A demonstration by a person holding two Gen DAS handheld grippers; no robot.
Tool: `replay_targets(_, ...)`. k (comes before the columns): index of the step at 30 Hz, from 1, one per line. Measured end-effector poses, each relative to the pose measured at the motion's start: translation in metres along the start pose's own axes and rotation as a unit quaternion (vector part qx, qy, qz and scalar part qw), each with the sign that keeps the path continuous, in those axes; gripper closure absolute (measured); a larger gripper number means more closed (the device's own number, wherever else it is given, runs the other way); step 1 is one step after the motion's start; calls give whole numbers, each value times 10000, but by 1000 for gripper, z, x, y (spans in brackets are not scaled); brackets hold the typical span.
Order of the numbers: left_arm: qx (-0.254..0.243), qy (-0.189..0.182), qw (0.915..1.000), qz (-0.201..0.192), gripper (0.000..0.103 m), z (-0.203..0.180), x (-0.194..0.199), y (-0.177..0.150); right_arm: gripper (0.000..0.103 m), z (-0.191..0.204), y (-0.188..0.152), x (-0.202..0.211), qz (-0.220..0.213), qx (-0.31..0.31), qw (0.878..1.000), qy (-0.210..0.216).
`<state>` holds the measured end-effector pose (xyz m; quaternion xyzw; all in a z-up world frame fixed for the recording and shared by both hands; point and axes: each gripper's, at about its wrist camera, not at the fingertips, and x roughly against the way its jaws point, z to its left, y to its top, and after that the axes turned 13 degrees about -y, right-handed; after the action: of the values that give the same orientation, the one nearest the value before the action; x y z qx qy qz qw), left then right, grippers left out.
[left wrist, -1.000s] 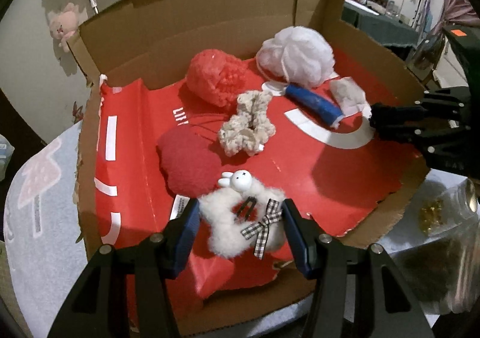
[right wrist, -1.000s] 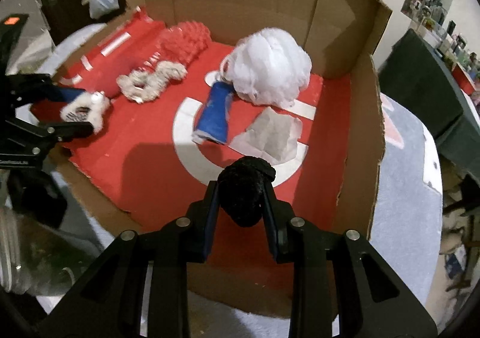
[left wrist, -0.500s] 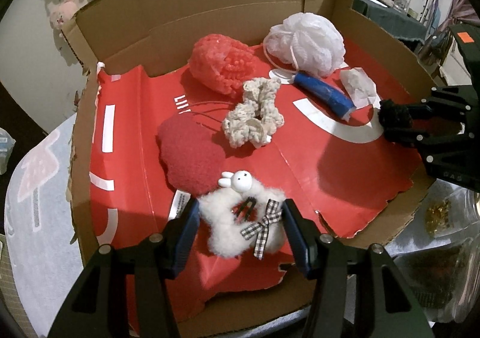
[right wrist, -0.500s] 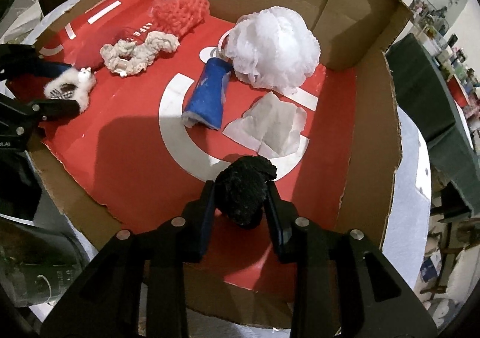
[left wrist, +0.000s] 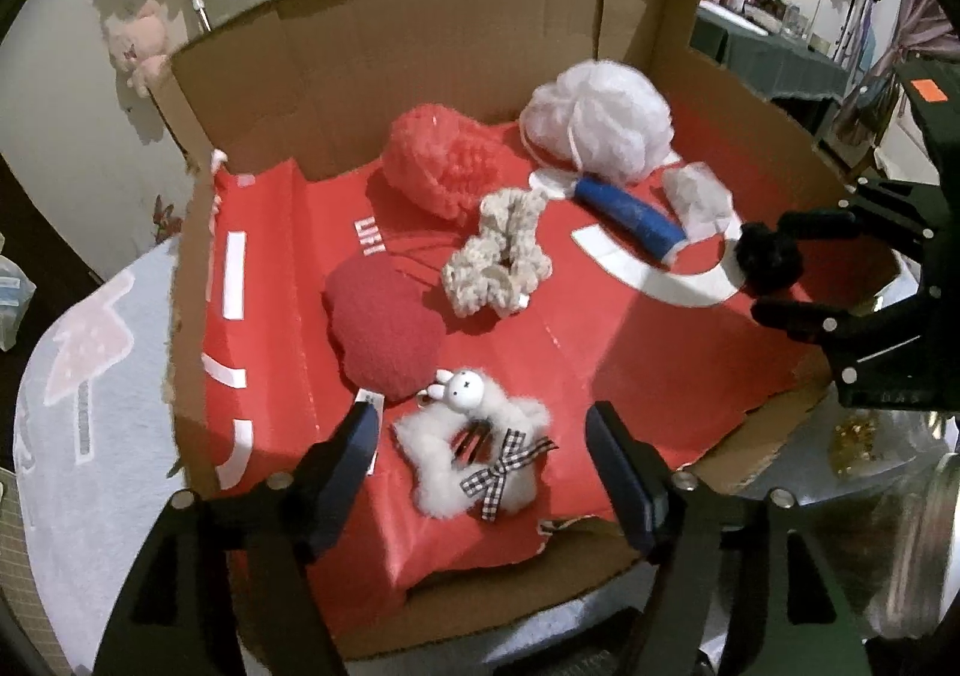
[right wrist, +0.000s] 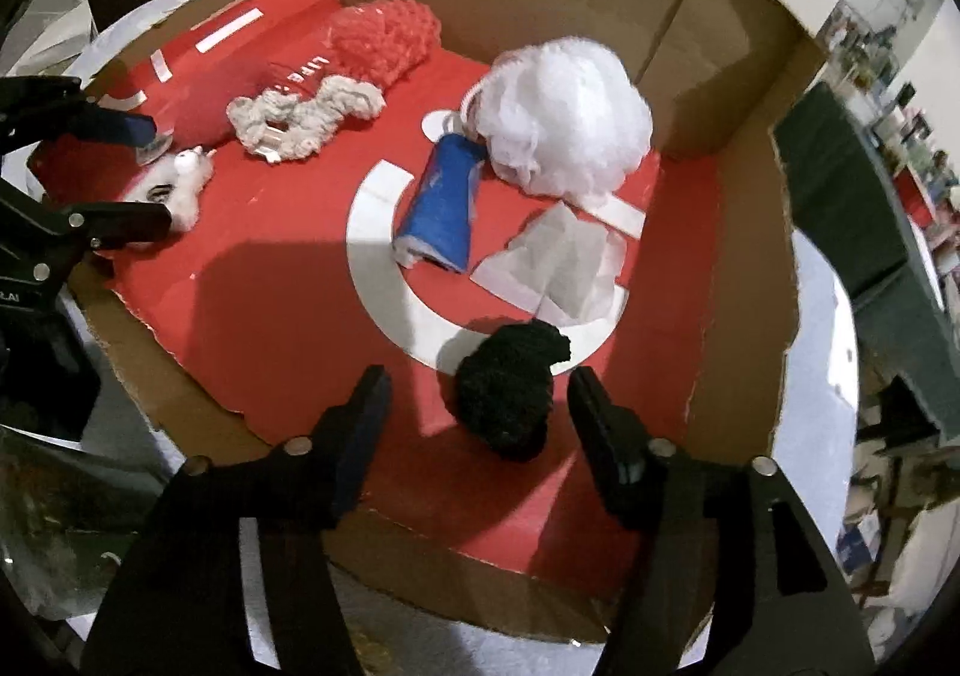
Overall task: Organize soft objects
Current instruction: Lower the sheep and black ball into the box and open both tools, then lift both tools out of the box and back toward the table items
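A cardboard box (left wrist: 420, 70) with a red lining holds the soft things. A white fluffy scrunchie (left wrist: 474, 454) with a bunny head and a plaid bow lies on the lining between the fingers of my left gripper (left wrist: 483, 418). Its jaws are opening and the pads stand clear of it. A black woolly scrunchie (right wrist: 507, 388) rests on the lining between the fingers of my right gripper (right wrist: 478, 382). Those jaws are opening too, with gaps on both sides. The left wrist view shows the right gripper (left wrist: 771, 268) at the box's right edge; the left gripper (right wrist: 153, 172) shows at far left.
Further back in the box lie a red knitted piece (left wrist: 444, 166), a white bath pouf (left wrist: 600, 124), a beige crochet scrunchie (left wrist: 498, 256), a dark red pad (left wrist: 384, 334), a blue roll (left wrist: 630, 214) and a white wrapper (right wrist: 558, 262). A glass jar (left wrist: 900, 496) stands outside.
Both grippers have spread their jaws. The white fluffy scrunchie and the black scrunchie, gripped before, now lie loose on the red lining.
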<state>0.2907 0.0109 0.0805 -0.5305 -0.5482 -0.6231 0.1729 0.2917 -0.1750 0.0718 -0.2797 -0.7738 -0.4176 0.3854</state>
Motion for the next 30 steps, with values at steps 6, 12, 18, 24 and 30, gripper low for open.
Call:
replay_targets(6,-28,-50,9988,-486,16,-12,34,-6,40,-10,-2,24,-177,-242,9994,-188)
replay_targets(12,-92,-3,9944,-1058,7,-35,75,-16,32,-22,-8,59,-540,-502,9970,-238)
replay_targets(18,-148,-9,9873,-1580,2,-59,110,-34,27,-22,-22,107,-984,-735,9922,-222)
replay_targets(24,-226,-2,9806,-1950,0,-81,134,-56,27,-19,-48,147,-1458,-1005,9840,-207)
replay_targets(30,-149,134,9716,-2356,0,-101,150,-83,26,-13,-82,174,-1851,-1359,9729,-270)
